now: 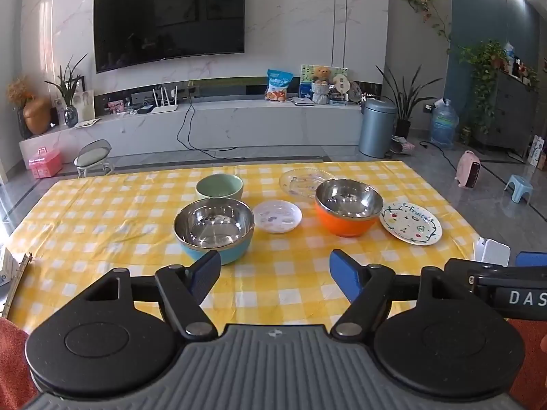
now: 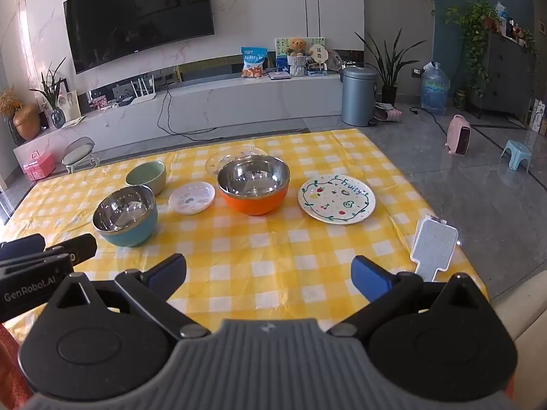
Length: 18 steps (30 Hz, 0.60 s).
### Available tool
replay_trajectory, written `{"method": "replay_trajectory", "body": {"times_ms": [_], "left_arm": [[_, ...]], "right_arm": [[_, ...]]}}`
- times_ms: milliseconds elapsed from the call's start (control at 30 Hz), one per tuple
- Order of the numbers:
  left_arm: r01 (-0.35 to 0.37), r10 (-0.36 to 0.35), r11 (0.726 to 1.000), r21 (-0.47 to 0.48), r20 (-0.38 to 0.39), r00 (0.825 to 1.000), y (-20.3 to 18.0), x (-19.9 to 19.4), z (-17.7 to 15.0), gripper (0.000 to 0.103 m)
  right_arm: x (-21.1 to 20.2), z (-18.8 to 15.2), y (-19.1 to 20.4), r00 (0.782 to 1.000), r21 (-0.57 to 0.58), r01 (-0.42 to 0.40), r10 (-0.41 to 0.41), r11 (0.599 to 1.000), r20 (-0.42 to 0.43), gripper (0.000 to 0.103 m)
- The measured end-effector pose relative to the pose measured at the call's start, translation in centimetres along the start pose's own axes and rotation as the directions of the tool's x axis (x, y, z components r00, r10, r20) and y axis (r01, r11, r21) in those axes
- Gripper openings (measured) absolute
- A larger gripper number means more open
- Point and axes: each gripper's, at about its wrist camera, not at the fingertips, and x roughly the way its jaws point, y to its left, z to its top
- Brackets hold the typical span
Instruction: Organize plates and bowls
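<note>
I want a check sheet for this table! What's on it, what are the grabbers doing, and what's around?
Surface: yellow checked tablecloth, flat.
Job's things: blue bowl, green bowl, orange bowl, small white plate, fruit plate, clear plate behind the orange bowl; nothing stacked.
Clutter: white paddle-shaped thing at the table's right edge.
Grippers: left gripper and right gripper both open, empty, over the near edge.
Cables: black cable hanging from the TV shelf.
Surroundings: TV, bin, water jug, plants.
</note>
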Motion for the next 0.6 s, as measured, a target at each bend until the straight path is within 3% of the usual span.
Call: {"method": "replay_trajectory", "body": {"times_ms": [200,600], "left_arm": [[-0.026,0.025,0.996,0.088,0.009,1.000,-1.2,-0.6,0.1,0.085],[-0.005,0.005,0.998,0.068,-0.007,1.000,-1.0,-0.8,0.2,0.085]], "right_arm": [[-0.3,0.1,0.2,1.000,-0.013,0.003,-0.004,1.000,-0.015,0.100],[-0.2,0.0,0.6,1.000,-0.024,0.012,-0.012,1.000,-0.023,0.100]]}}
